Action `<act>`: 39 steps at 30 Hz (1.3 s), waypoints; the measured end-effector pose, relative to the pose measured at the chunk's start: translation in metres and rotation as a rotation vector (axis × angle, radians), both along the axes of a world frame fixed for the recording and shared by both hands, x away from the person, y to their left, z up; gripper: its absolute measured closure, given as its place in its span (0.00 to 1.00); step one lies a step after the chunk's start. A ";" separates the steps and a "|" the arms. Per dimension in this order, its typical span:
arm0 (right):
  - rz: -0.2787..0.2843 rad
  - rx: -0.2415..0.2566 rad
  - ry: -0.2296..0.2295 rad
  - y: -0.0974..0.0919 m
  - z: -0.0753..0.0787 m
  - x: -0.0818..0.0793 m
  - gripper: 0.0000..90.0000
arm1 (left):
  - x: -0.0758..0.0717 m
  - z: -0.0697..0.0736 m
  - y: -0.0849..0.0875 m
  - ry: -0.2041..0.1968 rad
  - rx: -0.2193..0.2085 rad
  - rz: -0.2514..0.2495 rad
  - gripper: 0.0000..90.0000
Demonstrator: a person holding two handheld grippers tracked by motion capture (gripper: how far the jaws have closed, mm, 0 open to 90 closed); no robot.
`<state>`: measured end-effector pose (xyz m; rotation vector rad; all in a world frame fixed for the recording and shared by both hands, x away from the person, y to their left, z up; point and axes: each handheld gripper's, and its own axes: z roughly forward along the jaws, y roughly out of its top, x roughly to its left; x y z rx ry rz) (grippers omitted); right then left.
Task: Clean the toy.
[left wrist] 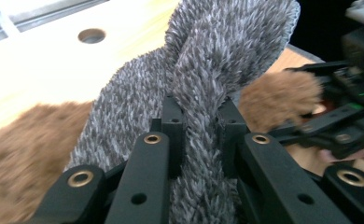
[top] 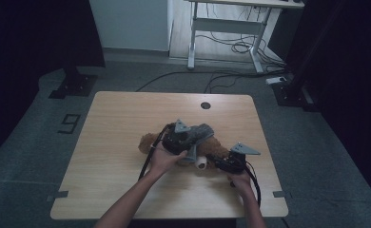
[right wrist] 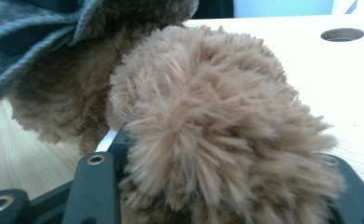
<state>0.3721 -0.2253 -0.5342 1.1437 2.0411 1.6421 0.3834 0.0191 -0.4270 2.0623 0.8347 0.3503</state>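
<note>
The one piece of writing you can read is a figure that looks like a "9" (top: 68, 123) marked on the floor left of the table (top: 117, 118); the toy and the cloth carry no legible label.

Your left gripper (left wrist: 200, 116) has its jaws pressed together on a fold of the grey cloth (left wrist: 217, 42). The fabric runs up between the two pads and spreads wide above them, while the rest drapes down to the left over the brown toy (left wrist: 17, 149). In the high view that gripper (top: 189, 142) sits over the middle of the table, with the cloth (top: 203, 130) lying on top of the toy (top: 148, 141).

Your right gripper (right wrist: 217, 186) is clamped on a fluffy brown limb of the toy (right wrist: 208, 116), which bulges out above the jaws and hides the pads. The cloth's edge (right wrist: 26, 32) hangs at upper left, touching the toy's body.
</note>
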 end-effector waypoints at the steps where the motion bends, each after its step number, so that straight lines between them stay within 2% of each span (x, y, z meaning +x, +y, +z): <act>1: -0.001 0.002 0.004 0.000 0.000 0.000 0.48 | -0.002 0.001 -0.006 -0.004 0.005 -0.015 0.86; 3: -0.005 0.007 0.004 0.000 0.000 0.000 0.48 | -0.006 0.003 -0.027 -0.014 0.008 -0.056 0.86; 4: -0.005 0.008 0.003 0.000 0.000 0.001 0.48 | -0.006 0.003 -0.027 -0.014 0.008 -0.056 0.86; 5: -0.006 0.009 0.005 0.000 0.000 0.000 0.48 | -0.008 0.002 -0.043 -0.013 0.021 -0.084 0.86; 8: -0.005 0.003 -0.002 0.000 0.000 0.001 0.48 | -0.009 -0.004 -0.065 0.007 0.039 -0.113 0.86; 10: -0.003 0.000 0.002 -0.001 0.000 0.000 0.48 | -0.008 -0.013 -0.075 0.007 0.082 -0.112 0.86; 12: -0.006 -0.003 0.003 -0.002 -0.001 0.001 0.48 | -0.006 -0.018 -0.074 0.011 0.067 -0.107 0.86; 15: -0.003 -0.003 0.004 -0.001 0.000 0.000 0.48 | -0.005 -0.019 -0.062 -0.003 0.082 -0.088 0.86; 18: -0.007 -0.001 0.003 -0.001 -0.001 0.000 0.48 | -0.004 -0.018 -0.045 -0.024 0.113 -0.041 0.86; 20: -0.007 0.000 0.001 -0.001 -0.001 0.000 0.48 | 0.000 -0.019 -0.029 -0.021 0.127 -0.004 0.86; 21: -0.005 0.000 0.001 -0.001 -0.001 0.000 0.48 | 0.003 -0.021 -0.016 -0.002 0.105 0.006 0.86; 23: 0.000 -0.005 -0.004 0.001 0.000 0.000 0.48 | 0.004 -0.021 -0.005 0.020 0.062 0.009 0.86; 25: 0.000 -0.013 -0.010 0.002 0.001 -0.001 0.48 | 0.001 -0.019 0.007 0.009 0.025 0.022 0.86; 27: 0.000 -0.005 -0.005 0.001 0.000 0.000 0.48 | -0.002 -0.017 0.019 -0.003 0.006 0.033 0.86; 31: -0.001 -0.005 -0.005 0.001 0.000 -0.001 0.48 | -0.003 -0.013 0.045 -0.021 -0.003 0.086 0.86; 33: -0.001 -0.004 -0.005 0.001 0.000 0.000 0.48 | 0.000 -0.013 0.059 -0.022 0.013 0.117 0.86; 36: -0.003 -0.002 -0.003 0.000 0.000 0.000 0.48 | 0.005 -0.020 0.079 -0.011 0.037 0.172 0.86; 39: -0.002 -0.003 -0.005 0.001 0.000 0.000 0.48 | 0.008 -0.031 0.104 0.017 -0.008 0.205 0.86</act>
